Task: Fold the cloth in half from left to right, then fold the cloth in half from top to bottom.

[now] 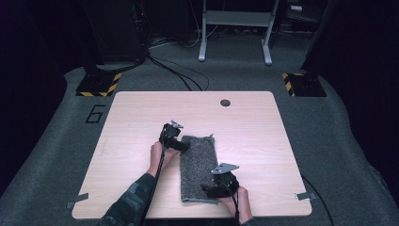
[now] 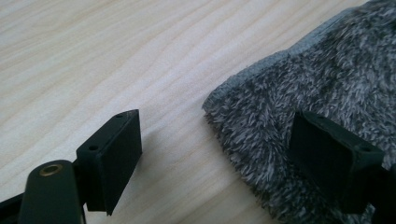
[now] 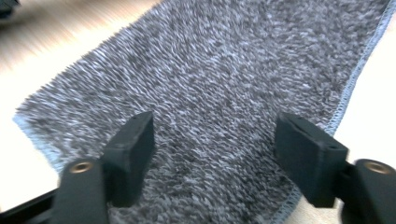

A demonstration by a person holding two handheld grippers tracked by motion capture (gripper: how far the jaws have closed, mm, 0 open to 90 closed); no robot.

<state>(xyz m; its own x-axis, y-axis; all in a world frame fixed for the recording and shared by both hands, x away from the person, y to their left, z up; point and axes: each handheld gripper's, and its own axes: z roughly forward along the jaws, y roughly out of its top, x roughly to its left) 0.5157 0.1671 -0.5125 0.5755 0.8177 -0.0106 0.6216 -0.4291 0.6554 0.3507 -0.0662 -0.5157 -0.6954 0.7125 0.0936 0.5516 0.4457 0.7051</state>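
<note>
A grey fuzzy towel (image 1: 197, 165), folded into a long strip, lies flat on the light wooden table (image 1: 254, 132). My left gripper (image 1: 184, 147) stands open at the strip's far left corner. In the left gripper view one jaw hangs over bare wood and the other over the towel (image 2: 299, 88), with the corner between them (image 2: 215, 144). My right gripper (image 1: 207, 189) is open low over the strip's near end. In the right gripper view its jaws straddle the towel (image 3: 219, 79) near a stitched edge, and nothing is pinched between them (image 3: 212, 147).
A dark round cable hole (image 1: 225, 102) sits near the table's far edge. Tape tabs mark the near corners (image 1: 76, 199). Beyond the table are grey carpet, floor cables (image 1: 179, 70), a metal frame's legs (image 1: 235, 28) and two hazard-striped stand bases (image 1: 99, 84).
</note>
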